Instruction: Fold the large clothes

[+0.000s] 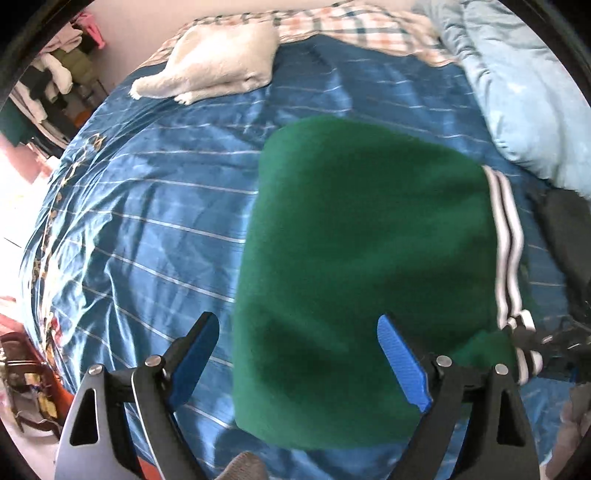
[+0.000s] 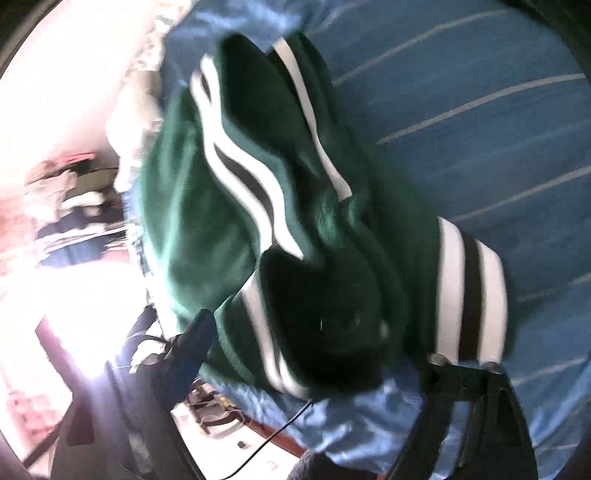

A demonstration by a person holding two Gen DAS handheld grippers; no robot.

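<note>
A folded green sweater [image 1: 362, 266] with white and black striped trim [image 1: 508, 236] lies on the blue striped bedspread [image 1: 147, 206]. My left gripper [image 1: 299, 354] is open just above the sweater's near left edge and holds nothing. My right gripper [image 1: 546, 343] shows at the sweater's right edge beside the striped cuff. In the right wrist view the green sweater [image 2: 207, 229] and its striped cuff [image 2: 469, 288] bunch between the fingers [image 2: 192, 343]; the right gripper [image 2: 314, 343] has its jaws wide apart around the cloth, and contact is hidden.
A white folded garment [image 1: 218, 62] lies at the far side of the bed. A light blue quilt [image 1: 524, 92] is piled at the right, with a checked pillow [image 1: 362, 26] behind. Clothes hang at the far left [image 1: 55, 74]. The bed's edge is at the left.
</note>
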